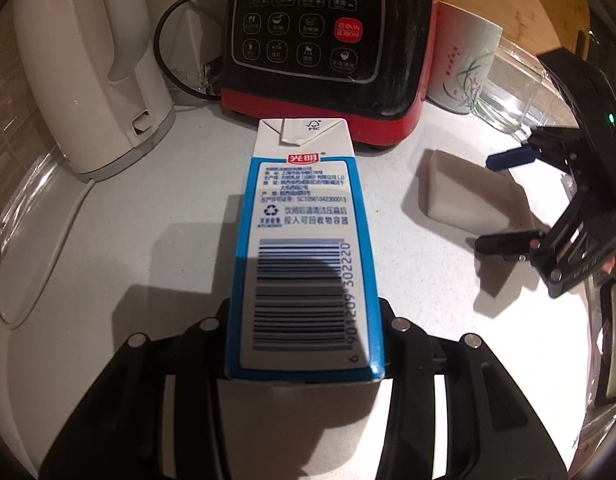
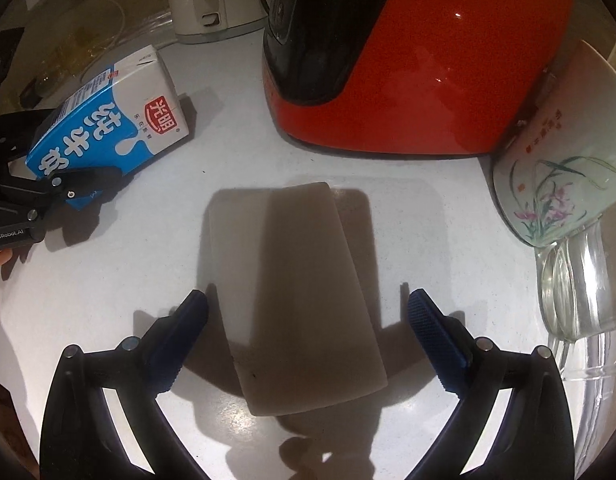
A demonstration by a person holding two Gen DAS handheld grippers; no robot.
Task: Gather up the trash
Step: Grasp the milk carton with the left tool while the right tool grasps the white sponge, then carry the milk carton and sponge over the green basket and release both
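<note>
Both tongs show clearly: the left gripper (image 1: 304, 320) is clamped on a milk carton (image 1: 304, 248), its black fingers pressed against the carton's two sides near the base, while the right gripper (image 2: 308, 332) stands wide, its blue-padded fingers (image 2: 436, 336) on either side of a pale flat block (image 2: 296, 300) without touching it. Largest of what stands on the white counter (image 1: 108, 240) is a red and black blender base (image 1: 328, 52), its button panel facing the left camera, set at the back just beyond the carton's folded top. Left of it stands a cream kettle (image 1: 88, 68), with a black cord (image 1: 168, 52) looping between the two. Right of the blender is a white mug (image 2: 568, 152) painted with orchids, and beside that some clear glassware (image 2: 576, 284). The carton, blue and white with a barcode on its upper face, lies lengthwise in the left grip; whether it rests on the counter or is raised off it cannot be told. The block lies flat on the counter to the carton's right, in front of the blender, partly in shadow. What the block is made of cannot be told.
</note>
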